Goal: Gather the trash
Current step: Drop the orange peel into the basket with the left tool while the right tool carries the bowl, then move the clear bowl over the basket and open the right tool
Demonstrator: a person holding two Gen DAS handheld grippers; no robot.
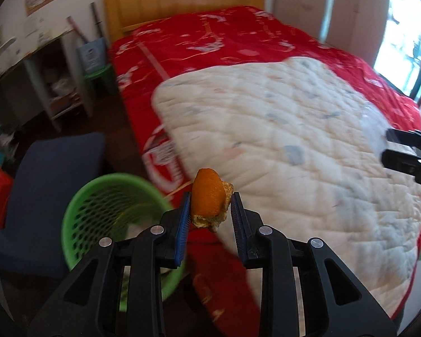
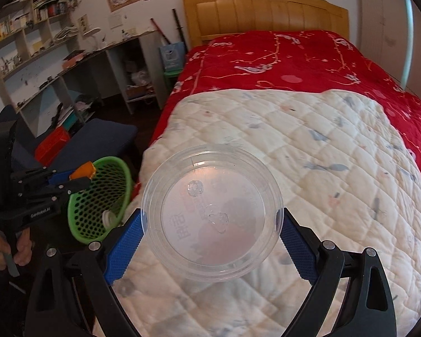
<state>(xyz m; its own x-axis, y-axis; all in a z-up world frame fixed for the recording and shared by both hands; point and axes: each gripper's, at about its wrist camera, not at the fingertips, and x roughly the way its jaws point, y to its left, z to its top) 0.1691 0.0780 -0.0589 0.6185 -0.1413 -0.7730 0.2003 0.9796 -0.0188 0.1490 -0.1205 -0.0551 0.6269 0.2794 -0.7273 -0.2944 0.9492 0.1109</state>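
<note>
My left gripper (image 1: 210, 199) is shut on a piece of orange peel (image 1: 209, 196), held in the air beside the bed's edge. A green mesh basket (image 1: 103, 205) stands on the floor just to its lower left, with something white lying inside. In the right wrist view the left gripper (image 2: 78, 178) and its peel (image 2: 84, 170) hover over the basket's (image 2: 98, 207) near rim. My right gripper (image 2: 212, 216) stands wide, its blue pads pressing both sides of a clear round plastic cup (image 2: 210, 210) above the white quilt (image 2: 322, 154).
The bed has a red cover (image 2: 280, 64) and a wooden headboard (image 2: 263, 8). A dark blue seat (image 2: 98, 137) and a red box (image 2: 52, 144) stand left of the basket. Cluttered shelves and a desk (image 2: 42, 56) line the left wall.
</note>
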